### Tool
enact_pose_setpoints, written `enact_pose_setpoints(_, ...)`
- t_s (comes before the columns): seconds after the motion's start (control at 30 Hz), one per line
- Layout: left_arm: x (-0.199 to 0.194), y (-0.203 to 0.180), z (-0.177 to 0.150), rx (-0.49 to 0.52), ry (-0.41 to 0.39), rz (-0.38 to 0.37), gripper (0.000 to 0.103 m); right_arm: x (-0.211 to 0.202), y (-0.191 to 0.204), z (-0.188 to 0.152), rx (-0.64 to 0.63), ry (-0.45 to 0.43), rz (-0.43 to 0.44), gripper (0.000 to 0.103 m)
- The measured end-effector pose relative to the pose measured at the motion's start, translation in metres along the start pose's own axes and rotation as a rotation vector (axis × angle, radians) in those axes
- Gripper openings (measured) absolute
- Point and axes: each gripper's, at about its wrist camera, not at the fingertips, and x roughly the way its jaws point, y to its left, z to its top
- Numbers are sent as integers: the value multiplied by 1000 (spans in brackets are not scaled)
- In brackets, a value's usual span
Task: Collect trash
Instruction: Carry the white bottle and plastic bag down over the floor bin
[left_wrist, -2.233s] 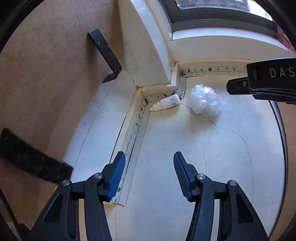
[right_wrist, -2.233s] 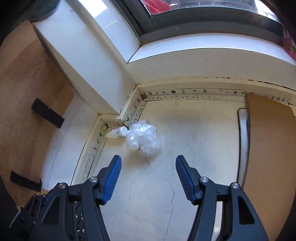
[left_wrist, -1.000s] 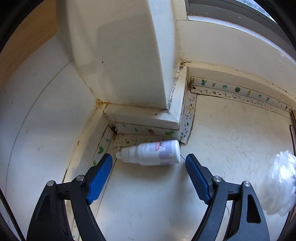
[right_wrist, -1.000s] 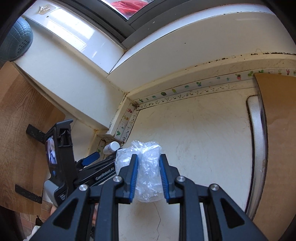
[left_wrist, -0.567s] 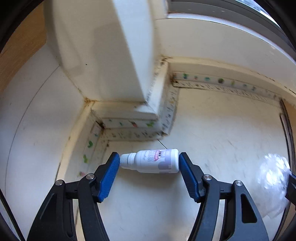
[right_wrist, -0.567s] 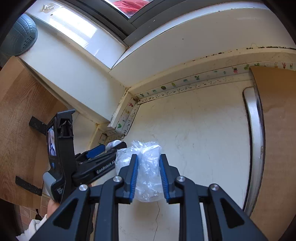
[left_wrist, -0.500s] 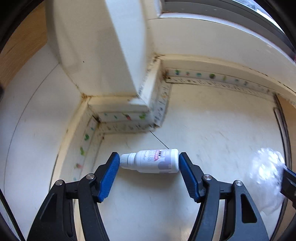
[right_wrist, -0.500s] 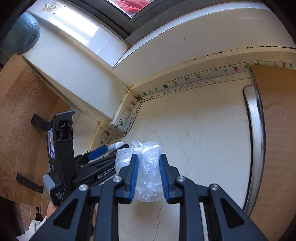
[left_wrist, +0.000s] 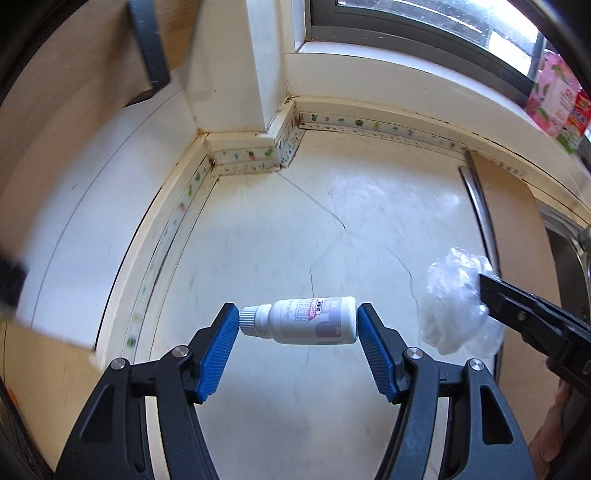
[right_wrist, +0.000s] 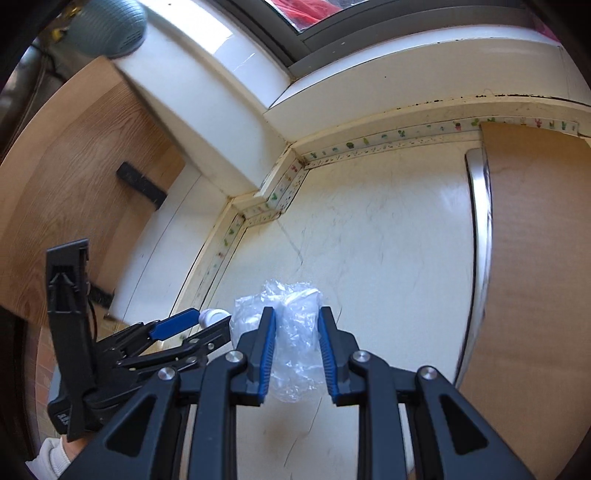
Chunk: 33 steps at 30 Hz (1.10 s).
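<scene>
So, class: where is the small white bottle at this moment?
In the left wrist view the small white bottle lies crosswise, clamped end to end in the left gripper above the white counter, with the crumpled clear plastic to its right.

Cracked cream stone countertop (left_wrist: 280, 236); brown cardboard sheet (right_wrist: 535, 258) lies flat on its right part, touching the cactus-patterned edging tape (right_wrist: 406, 138).

Probably a home kitchen: a cream countertop (left_wrist: 258, 240) under a window (left_wrist: 424, 26), beside a steel sink (left_wrist: 569, 251).
</scene>
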Motion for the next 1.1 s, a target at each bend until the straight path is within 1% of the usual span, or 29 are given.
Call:
enact_pose_setpoints(0.13,-46,4,-47,10,-9,-19,64,-22,22,-33,-33,-4,-16,23)
enact_pose_setpoints(0.17,-72,7,-66,11,-11,-24,64,-28,28,-43,-42,-8,-23,23)
enact_pose_setpoints(0.23,-98,9,-94,19,-16,-39,64,-41,40,-63,-57,-16,-40,23)
enact_pose_setpoints(0.4,-157,18,-158,53,-49,-61,64,-76,75,-125,-58,-35,-71,23)
enact_pose_setpoints(0.53,-193,24,-214,68,-59,-97,64,-98,104,-181,-59,-52,-93,23)
enact_pose_setpoints(0.63,-213,26,-256,79,-65,-120,64,-108,117,-219,-59,-49,-115,23)
enact_pose_setpoints(0.73,-227,30,-293,84,-53,-145,64,-117,130,-257,-59,-16,-135,23)
enact_pose_setpoints(0.83,-240,32,-327,88,-37,-163,64,-123,136,-284,-73,18,-165,23)
enact_pose_setpoints(0.97,-247,33,-362,75,-7,-183,64,-129,137,-311,-88,60,-200,23)
enact_pose_setpoints(1.1,-246,31,-381,57,17,-181,64,-133,131,-326,-101,96,-220,23)
